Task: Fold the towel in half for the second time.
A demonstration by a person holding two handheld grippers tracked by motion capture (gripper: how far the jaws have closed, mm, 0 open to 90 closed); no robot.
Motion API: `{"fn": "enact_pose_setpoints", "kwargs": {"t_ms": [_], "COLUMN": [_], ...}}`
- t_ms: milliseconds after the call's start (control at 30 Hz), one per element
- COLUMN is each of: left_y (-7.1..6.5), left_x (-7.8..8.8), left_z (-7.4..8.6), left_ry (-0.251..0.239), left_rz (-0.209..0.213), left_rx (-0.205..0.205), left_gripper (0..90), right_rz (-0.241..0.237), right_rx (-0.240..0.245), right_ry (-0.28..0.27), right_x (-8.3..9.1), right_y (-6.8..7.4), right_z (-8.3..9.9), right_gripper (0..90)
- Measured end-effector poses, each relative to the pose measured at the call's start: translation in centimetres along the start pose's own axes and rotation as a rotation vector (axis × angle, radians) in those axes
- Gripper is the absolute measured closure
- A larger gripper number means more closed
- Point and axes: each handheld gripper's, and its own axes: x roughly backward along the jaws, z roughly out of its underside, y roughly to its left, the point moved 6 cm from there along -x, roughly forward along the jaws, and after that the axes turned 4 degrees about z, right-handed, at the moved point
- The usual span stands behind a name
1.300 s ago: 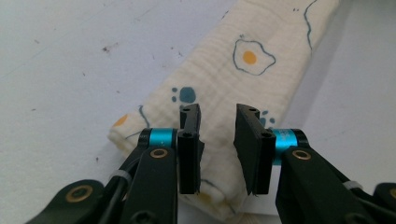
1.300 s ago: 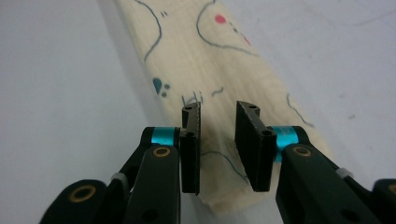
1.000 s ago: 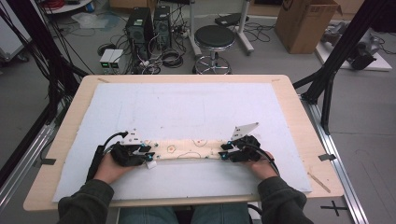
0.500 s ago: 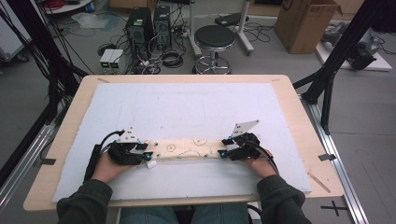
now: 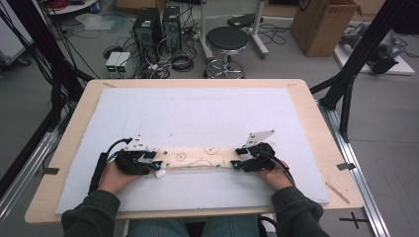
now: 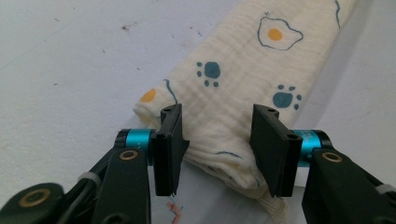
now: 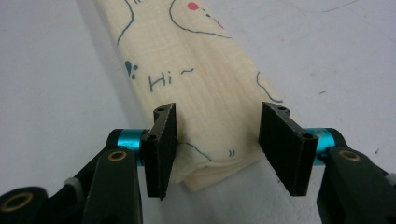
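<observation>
Behind your desk (image 5: pixel 316 123) the floor is cluttered with computer towers (image 5: pixel 157 24), coiled cables, a round stool (image 5: pixel 226 40) and a cardboard box (image 5: pixel 323 24). A white mat (image 5: pixel 197 111) covers most of the wooden top. On its near part lies a cream cloth (image 5: pixel 197 157), folded into a long narrow strip that runs left to right between your hands.

Your left gripper (image 5: pixel 157 167) sits at the strip's left end, and your right gripper (image 5: pixel 236 158) at its right end. In the left gripper view the fingers (image 6: pixel 169 149) stand wide apart, straddling the folded end printed with paw marks and a fried egg; the strip's corner dips out of frame at the bottom. In the right gripper view the fingers (image 7: pixel 161 149) are likewise spread wide around the other end, printed "Hi". Whether any finger touches the fabric is hard to make out. From above, your hands hide most of both grippers.
</observation>
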Motion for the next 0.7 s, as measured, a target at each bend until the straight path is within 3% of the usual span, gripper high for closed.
{"fn": "enact_pose_setpoints", "kwargs": {"t_ms": [133, 233, 333, 433, 533, 633, 700], "left_y": [0.0, 0.2, 0.4, 1.0, 1.8, 2.4, 2.7], "left_x": [0.6, 1.3, 1.6, 1.5, 1.1, 0.8, 0.6], "left_z": [-0.6, -1.4, -1.9, -1.9, -1.7, -1.4, -1.3], "left_ry": [-0.049, -0.127, -0.175, -0.177, -0.167, -0.150, -0.151], "left_rz": [0.013, 0.024, 0.012, -0.038, -0.087, -0.109, -0.102], "left_rx": [0.024, 0.052, 0.080, 0.099, 0.138, 0.170, 0.197], "left_gripper": [51.3, 50.3, 48.7, 48.4, 48.5, 49.1, 49.6], "right_rz": [0.005, 0.001, 0.006, 0.024, 0.035, 0.035, 0.033], "right_rx": [-0.009, -0.026, -0.049, -0.092, -0.134, -0.179, -0.201], "right_ry": [-0.025, -0.071, -0.107, -0.118, -0.077, -0.039, -0.033], "right_x": [0.4, 1.2, 1.6, 1.6, 1.0, 0.5, 0.2], "right_y": [0.1, 0.1, -0.3, -1.0, -1.9, -2.5, -2.8], "right_z": [-0.4, -1.3, -2.0, -2.5, -2.1, -1.6, -1.5], "right_gripper": [43.1, 41.2, 40.3, 41.9, 44.7, 47.2, 48.7]}}
